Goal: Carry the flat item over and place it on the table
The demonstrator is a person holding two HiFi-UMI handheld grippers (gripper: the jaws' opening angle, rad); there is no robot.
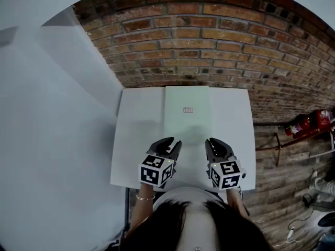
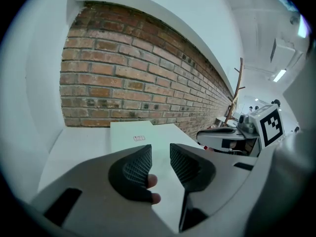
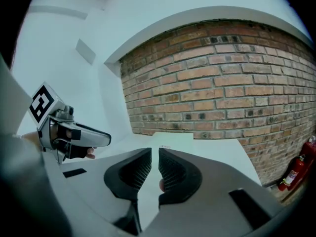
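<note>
Already the flat white sheet (image 1: 187, 114) lies mid-table (image 1: 137, 140), centre of frame — placement looks done. At its near edge, left gripper (image 2: 160, 158) stands moderately apart, right gripper (image 3: 155, 161) a thin slit, both empty. Next — probably lifting clear without nudging it.

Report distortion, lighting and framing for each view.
Head view: fisheye bows the brick wall; flat, even light, so the flat item barely stands out from the white table. Left gripper view: black vignette at the corners, ceiling lights glare at right, left claw looms large. Right gripper view: the wall arches; right claw looms large.
</note>
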